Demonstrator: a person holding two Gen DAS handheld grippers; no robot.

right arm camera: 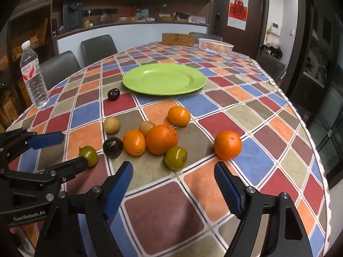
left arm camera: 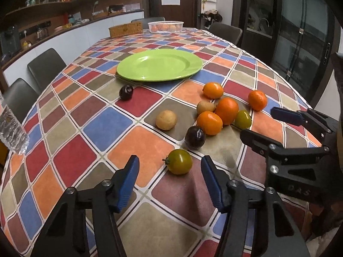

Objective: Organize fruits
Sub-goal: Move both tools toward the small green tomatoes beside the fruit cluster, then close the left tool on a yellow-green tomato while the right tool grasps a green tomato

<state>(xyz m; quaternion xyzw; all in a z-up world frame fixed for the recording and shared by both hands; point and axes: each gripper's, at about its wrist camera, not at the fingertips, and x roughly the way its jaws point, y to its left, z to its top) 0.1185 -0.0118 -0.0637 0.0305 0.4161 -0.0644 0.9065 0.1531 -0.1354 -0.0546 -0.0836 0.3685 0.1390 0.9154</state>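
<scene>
Fruit lies loose just before a green plate (left arm camera: 159, 65). Left gripper (left arm camera: 169, 176) and right gripper (right arm camera: 173, 178), both apart and holding nothing, point toward green tomatoes (left arm camera: 179, 164).

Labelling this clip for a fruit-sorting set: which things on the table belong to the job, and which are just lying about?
Job:
- oranges
- green tomatoes
- dark plums
- tan round fruits
- green plate, nothing on it
- left tongs and right tongs, both open, holding nothing

Lying about:
- water bottle
- white basket
- woven box
</scene>
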